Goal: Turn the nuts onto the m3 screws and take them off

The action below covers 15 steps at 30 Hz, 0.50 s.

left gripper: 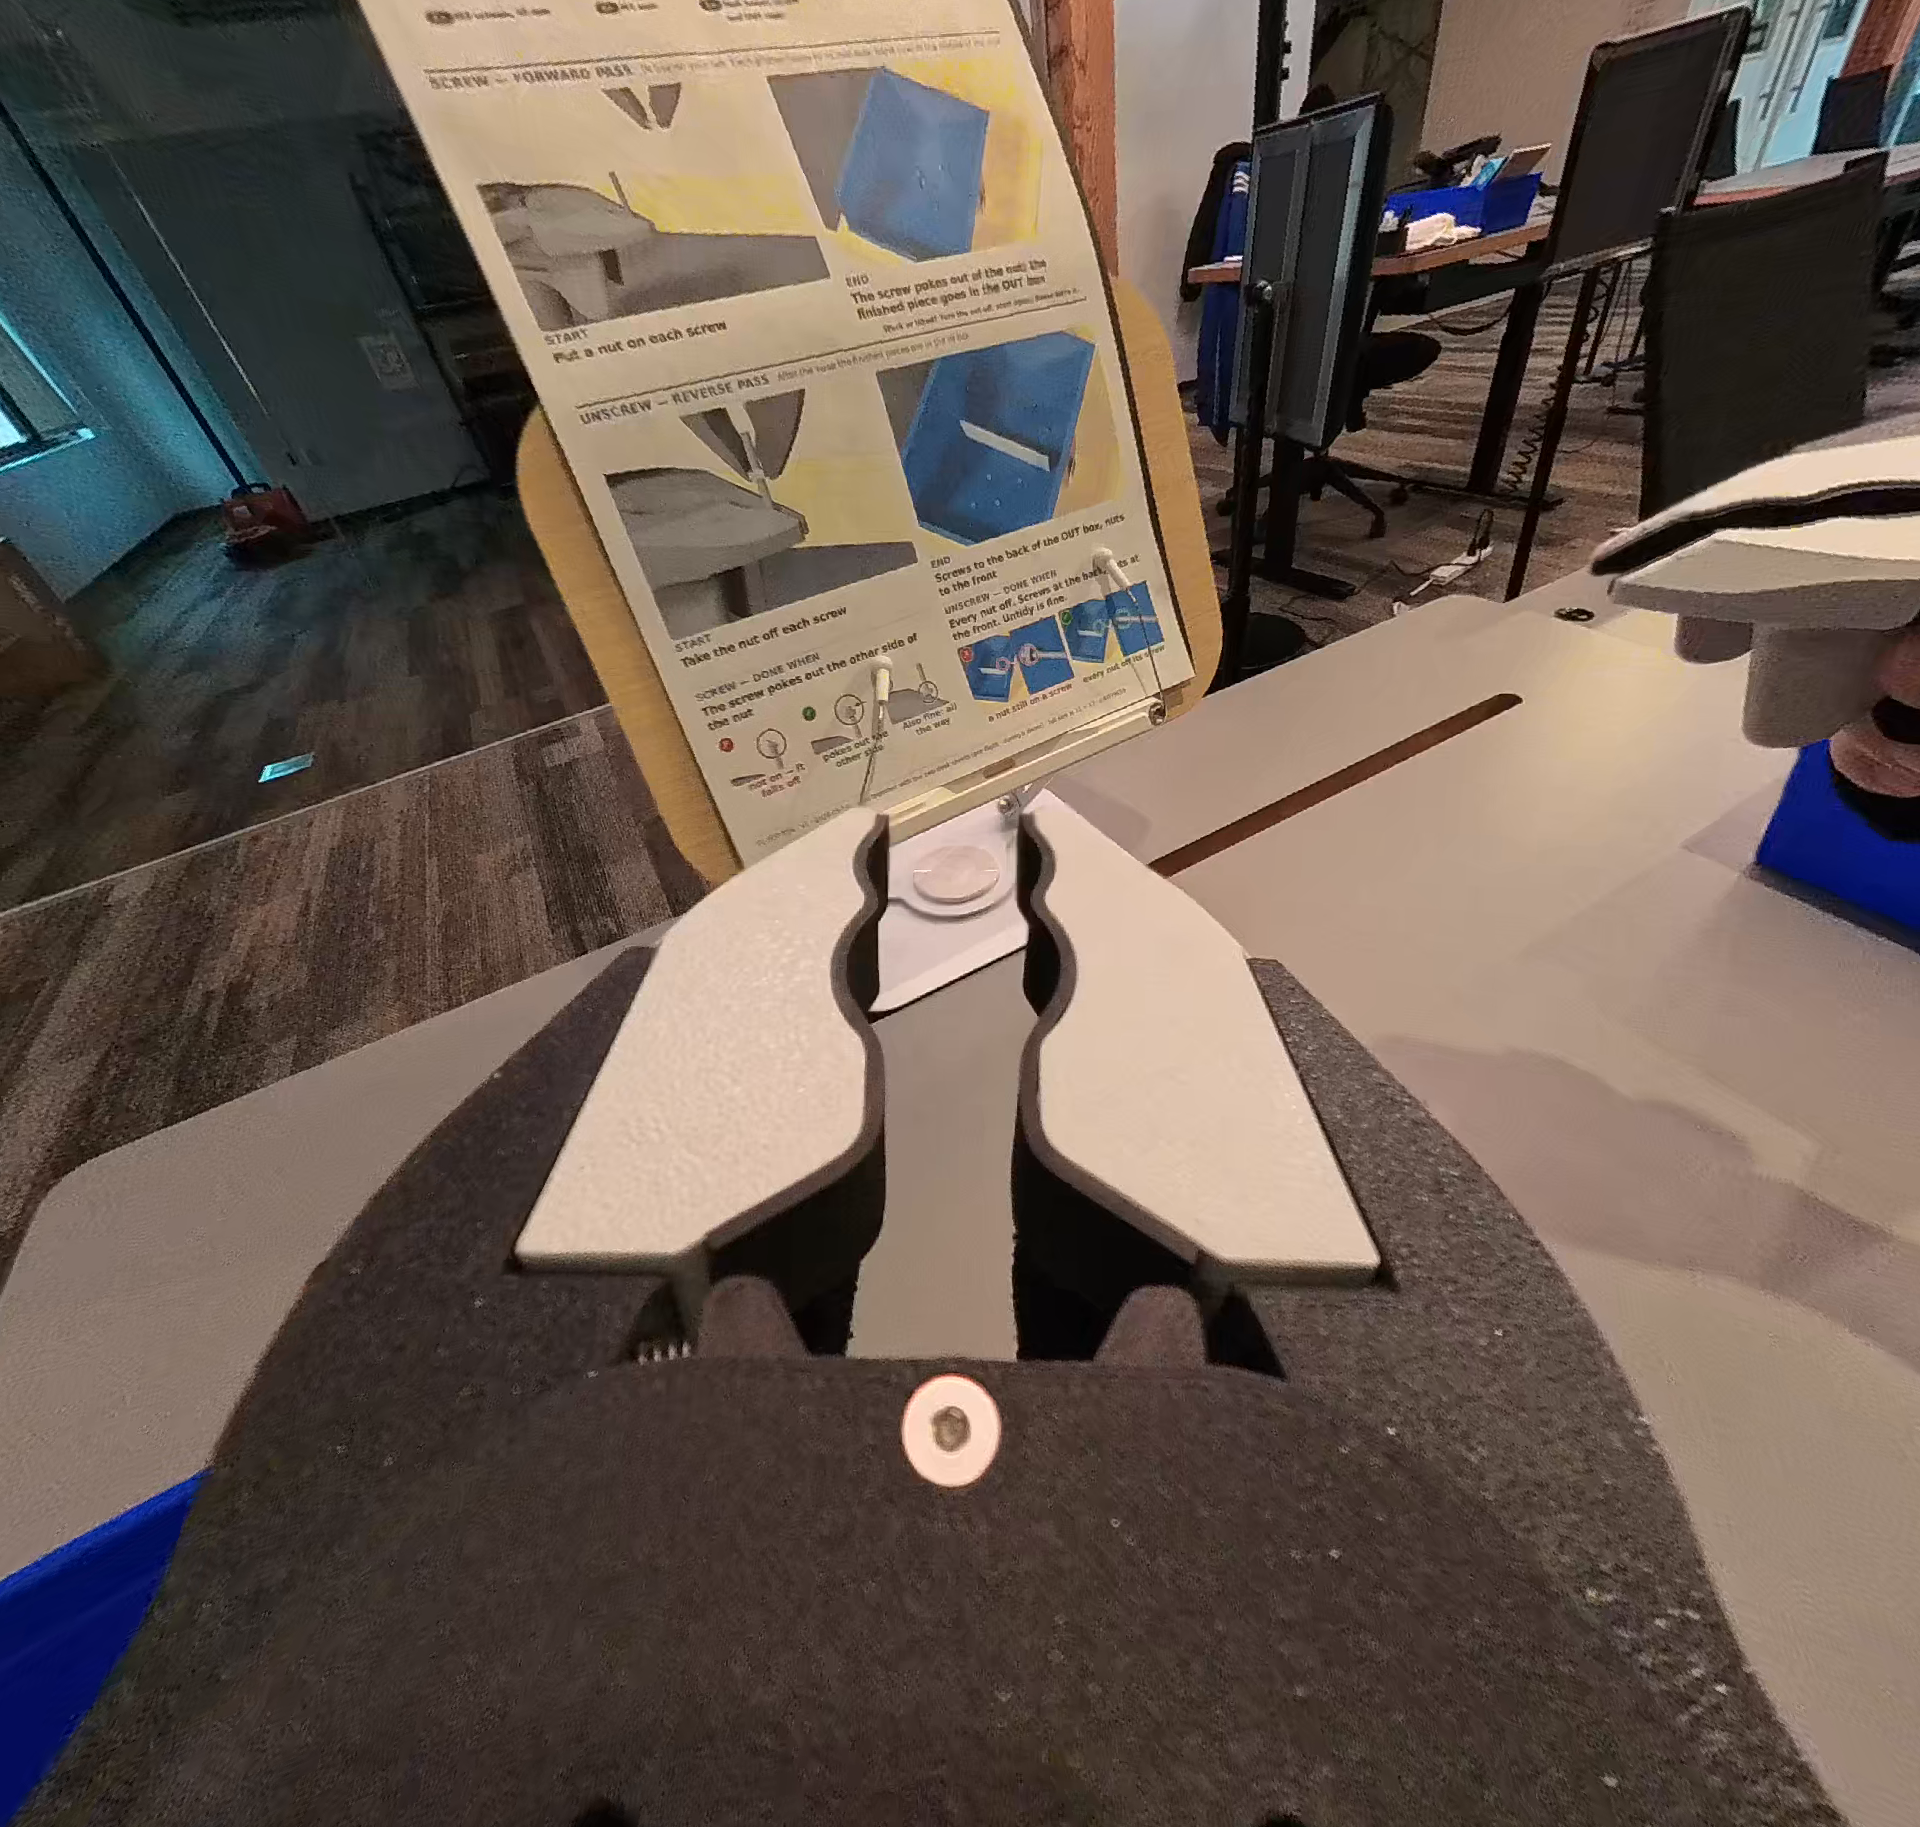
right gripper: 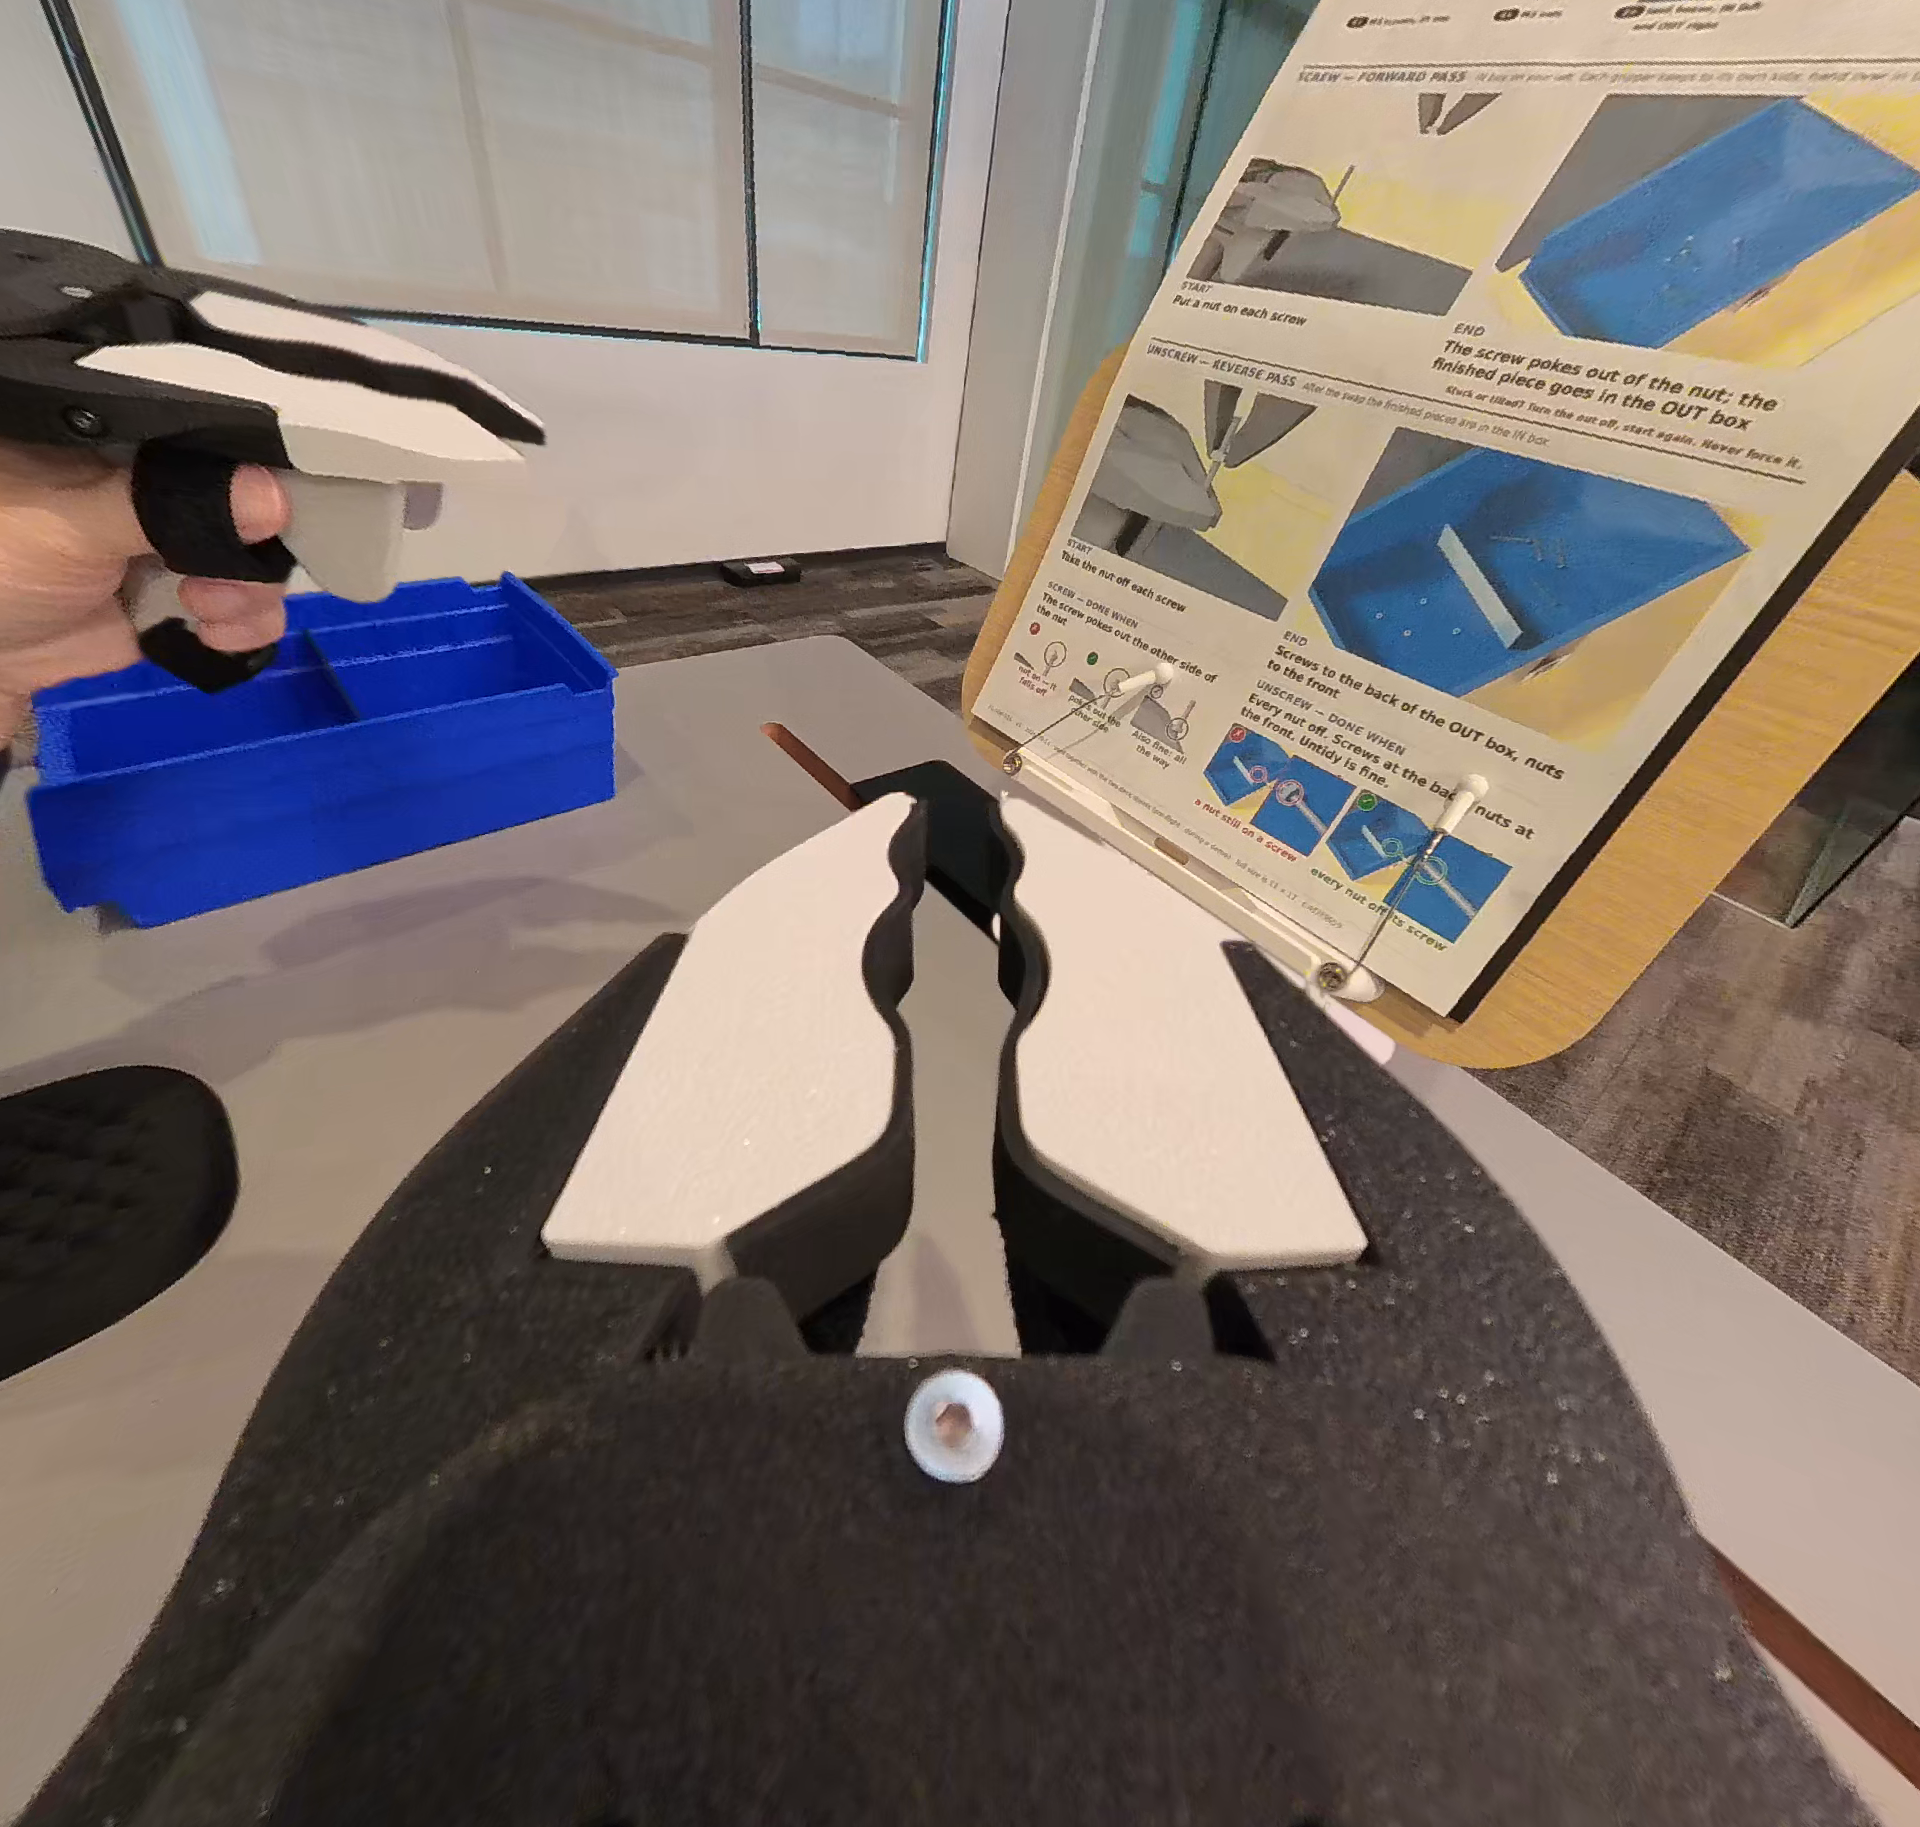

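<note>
Both grippers hover over a grey table (right gripper: 727, 946), jaws slightly parted and empty. A blue divided tray (right gripper: 332, 738), long side across, sits under the left gripper (right gripper: 509, 427), left of the right gripper (right gripper: 956, 821). Screws and nuts, perhaps inside, aren't visible.

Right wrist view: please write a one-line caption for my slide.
Open right gripper above grey table, facing instruction sheet; left gripper over blue divided bin.
</note>
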Each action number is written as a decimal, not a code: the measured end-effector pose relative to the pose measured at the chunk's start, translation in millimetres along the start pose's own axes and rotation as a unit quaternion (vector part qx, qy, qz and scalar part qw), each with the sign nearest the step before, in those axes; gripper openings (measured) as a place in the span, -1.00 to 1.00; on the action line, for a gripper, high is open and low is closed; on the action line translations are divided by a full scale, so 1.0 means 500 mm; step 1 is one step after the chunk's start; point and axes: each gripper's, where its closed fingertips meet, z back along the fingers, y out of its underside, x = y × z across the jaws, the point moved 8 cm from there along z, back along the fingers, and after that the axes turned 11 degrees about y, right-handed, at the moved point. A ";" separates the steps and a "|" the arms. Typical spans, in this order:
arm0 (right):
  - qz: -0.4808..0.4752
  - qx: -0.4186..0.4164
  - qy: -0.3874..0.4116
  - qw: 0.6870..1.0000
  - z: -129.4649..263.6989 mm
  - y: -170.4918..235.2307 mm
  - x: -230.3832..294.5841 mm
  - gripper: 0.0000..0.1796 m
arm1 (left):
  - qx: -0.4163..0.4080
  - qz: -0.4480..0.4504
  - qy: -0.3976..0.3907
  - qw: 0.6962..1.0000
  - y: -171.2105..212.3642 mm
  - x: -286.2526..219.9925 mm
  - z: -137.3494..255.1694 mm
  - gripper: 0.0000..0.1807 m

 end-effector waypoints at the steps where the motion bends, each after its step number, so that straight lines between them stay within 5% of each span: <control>1: -0.003 0.001 -0.001 1.000 -0.001 0.002 -0.001 -0.88 | 0.001 -0.001 -0.003 1.000 -0.003 0.002 0.007 -0.75; 7: -0.008 0.010 -0.009 1.000 -0.010 0.013 0.000 -0.89 | 0.035 -0.002 -0.015 0.999 -0.016 0.029 0.090 -0.75; 15: 0.009 0.043 -0.026 0.999 -0.034 0.033 0.015 -0.89 | 0.166 0.018 -0.075 0.983 0.025 0.129 0.333 -0.76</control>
